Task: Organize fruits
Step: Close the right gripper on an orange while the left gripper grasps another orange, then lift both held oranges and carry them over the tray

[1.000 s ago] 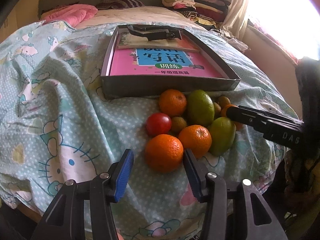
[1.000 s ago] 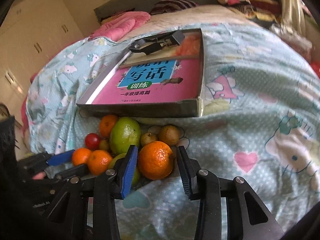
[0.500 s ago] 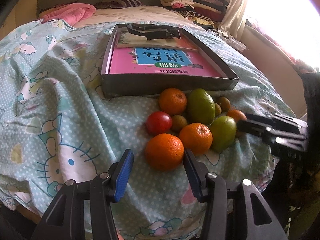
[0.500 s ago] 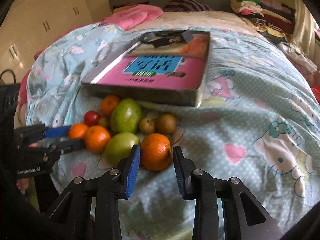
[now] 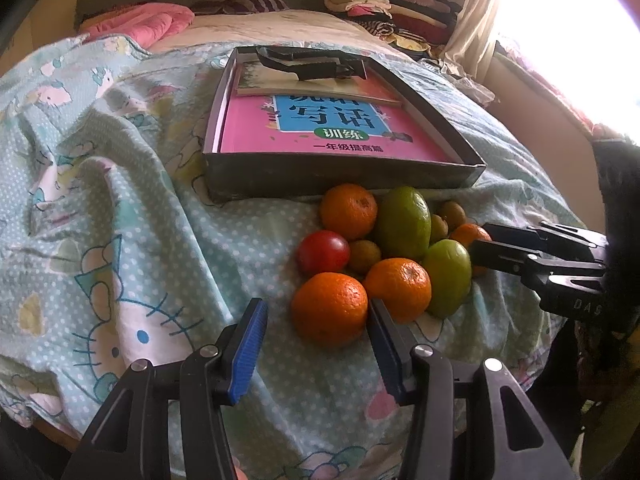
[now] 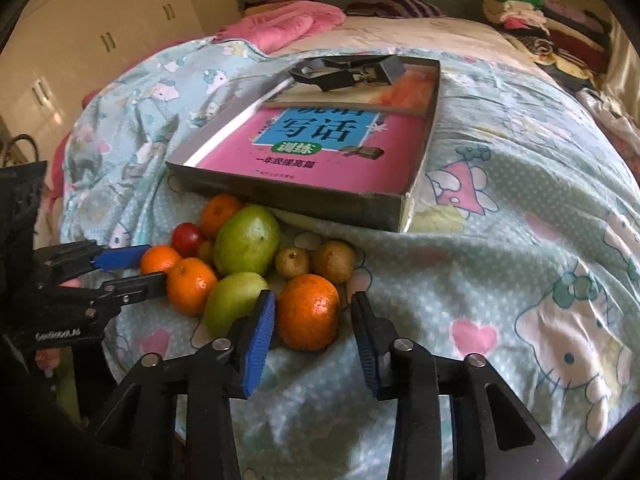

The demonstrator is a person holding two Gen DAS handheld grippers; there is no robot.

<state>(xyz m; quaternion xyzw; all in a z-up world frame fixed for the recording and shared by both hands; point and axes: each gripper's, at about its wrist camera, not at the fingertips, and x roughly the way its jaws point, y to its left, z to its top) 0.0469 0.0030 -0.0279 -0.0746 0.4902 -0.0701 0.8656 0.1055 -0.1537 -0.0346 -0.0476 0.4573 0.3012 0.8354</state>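
Stood at the pick-up step of the sorting, by the look of it, with no fruit lifted off the bed cover [image 5: 120, 240].

Found the left gripper [image 5: 316, 312] released, jaws spread wide to either side of the front orange [image 5: 329, 310]; could not tell whether the right-side pad [image 5: 380, 332] touched the peel or only sat just beside it. Left a clear gap on the other side.

Found the right gripper [image 6: 314, 300] released too, straddling the far-end orange [image 6: 309, 312] at the opposite end of the pile, with a sliver of cover showing on both sides of the fruit.

Saw the rest of the pile packed close between the two: a tomato [image 5: 323, 252], two green mangoes [image 5: 404, 218], another orange or two and a few small brown fruits [image 6: 334, 262], all just in front of the shallow grey box [image 5: 340, 176]. Saw a pink book [image 5: 320, 136] and a black clip-like tool [image 5: 316, 66] lying inside that box.

Called next, in my judgement, for squeezing each gripper shut on its orange, firmly enough to hold a round, slick skin but not to bruise it, then lifting straight up. Risked nudging the neighbouring mango [image 6: 234, 300], pressed against the right gripper's inner finger, and setting the heap rolling on the soft bedding. Could not tell from here where the fruit was meant to go; took the box as the likeliest place.
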